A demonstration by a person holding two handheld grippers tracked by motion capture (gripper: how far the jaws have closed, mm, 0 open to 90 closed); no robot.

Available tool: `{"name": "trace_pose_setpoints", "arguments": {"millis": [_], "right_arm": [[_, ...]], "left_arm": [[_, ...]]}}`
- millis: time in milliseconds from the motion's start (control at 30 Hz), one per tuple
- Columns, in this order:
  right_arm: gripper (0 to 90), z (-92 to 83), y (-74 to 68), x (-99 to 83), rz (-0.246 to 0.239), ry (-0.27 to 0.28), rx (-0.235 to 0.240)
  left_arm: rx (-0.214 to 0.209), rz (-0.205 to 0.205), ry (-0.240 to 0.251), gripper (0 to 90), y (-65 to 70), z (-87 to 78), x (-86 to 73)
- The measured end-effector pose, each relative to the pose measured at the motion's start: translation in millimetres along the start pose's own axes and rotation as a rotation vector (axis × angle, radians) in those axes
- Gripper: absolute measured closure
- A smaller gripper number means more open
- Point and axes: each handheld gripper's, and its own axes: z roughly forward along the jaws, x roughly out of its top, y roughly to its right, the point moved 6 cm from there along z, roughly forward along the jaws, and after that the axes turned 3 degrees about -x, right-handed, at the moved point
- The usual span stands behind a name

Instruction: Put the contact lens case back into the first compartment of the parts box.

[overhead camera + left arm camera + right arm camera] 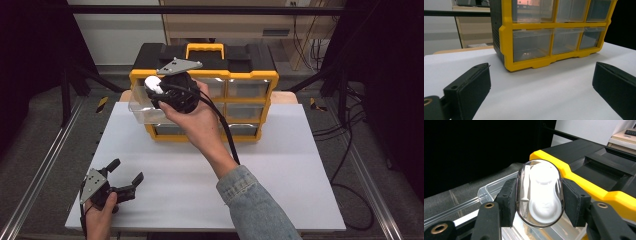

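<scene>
Left hand-held gripper (123, 181): lower left of the high view, low over the white tabletop (280, 165), jaws wide, nothing between them.
Right hand-held gripper (540, 200): closed on a clear oval case (539, 195).
Clear oval case: above the pulled-out clear drawer (140, 107) of the yellow organizer (250, 75), upper centre of the high view.

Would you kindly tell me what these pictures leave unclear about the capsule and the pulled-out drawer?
- Clear capsule: its lower end, hidden between the right gripper pads; what the white insert is, too glary.
- Pulled-out drawer: its inside, high view, covered by gripper and hand.
- Organizer: top row, left gripper view, cut off.
</scene>
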Motion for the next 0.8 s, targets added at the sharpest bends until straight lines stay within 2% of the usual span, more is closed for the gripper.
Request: {"name": "trace_pose_setpoints", "arguments": {"millis": [800], "right_arm": [[48.9,5.6,-2.3,-0.9,-0.002,-0.014,0.003]], "left_arm": [[-0.004,0.000,-0.005,1.4,0.4,0.7,-0.6]]}}
